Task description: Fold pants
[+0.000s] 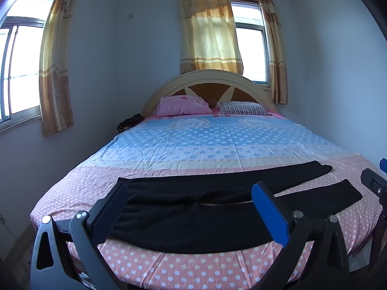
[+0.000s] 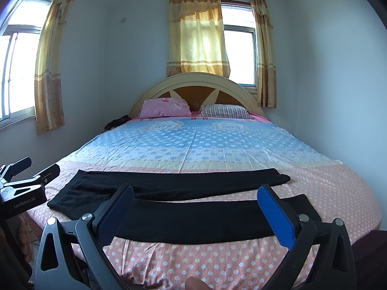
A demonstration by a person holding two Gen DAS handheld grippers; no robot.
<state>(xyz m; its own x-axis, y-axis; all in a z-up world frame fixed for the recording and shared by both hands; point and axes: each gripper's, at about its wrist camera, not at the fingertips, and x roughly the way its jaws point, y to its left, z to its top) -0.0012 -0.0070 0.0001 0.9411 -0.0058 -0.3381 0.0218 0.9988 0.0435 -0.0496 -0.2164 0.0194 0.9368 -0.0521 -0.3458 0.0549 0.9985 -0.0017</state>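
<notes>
The left gripper (image 1: 191, 203) and right gripper (image 2: 196, 205) hovered wide open, holding nothing, above black pants (image 2: 183, 220) spread flat across the bed's (image 2: 217, 261) foot, legs apart. A shallow pinch could likely catch the polka-dot sheet (image 1: 193, 149) too

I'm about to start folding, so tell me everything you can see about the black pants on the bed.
The black soft knit-looking pants lie flat and unfolded across the near end of the pink polka-dot bedsheet, waist to the left, two long legs stretching right with a narrow gap of sheet between them. The farther leg ends short of the nearer one. The fabric looks matte and lightly wrinkled near the waist. The open left hand-held gripper and open right hand-held gripper hover above; neither appears to touch them.
</notes>
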